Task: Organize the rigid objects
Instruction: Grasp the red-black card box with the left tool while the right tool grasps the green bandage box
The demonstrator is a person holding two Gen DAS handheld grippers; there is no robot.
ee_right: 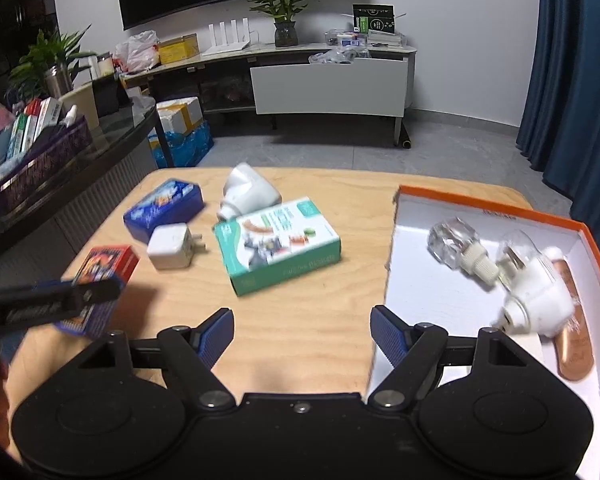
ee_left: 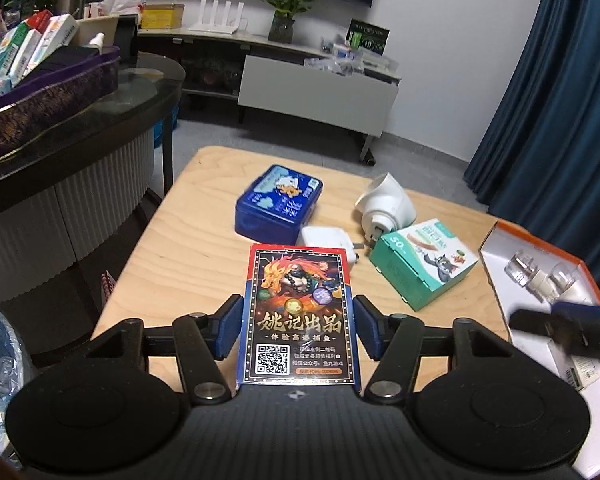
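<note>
From the left wrist, the left gripper (ee_left: 298, 330) is clamped on a card box (ee_left: 298, 312) — its blue pads press both long sides, and the box is held above the wooden table (ee_left: 188, 248). Beyond it lie a blue tin (ee_left: 278, 202), a white charger (ee_left: 328, 242) and a green box (ee_left: 424, 266).

From the right wrist, the right gripper (ee_right: 302, 336) stands wide with nothing between its pads — just beside the orange-rimmed tray (ee_right: 480, 202), where a clear bulb (ee_right: 454, 242) and a white plug-in (ee_right: 540, 296) lie.
</note>
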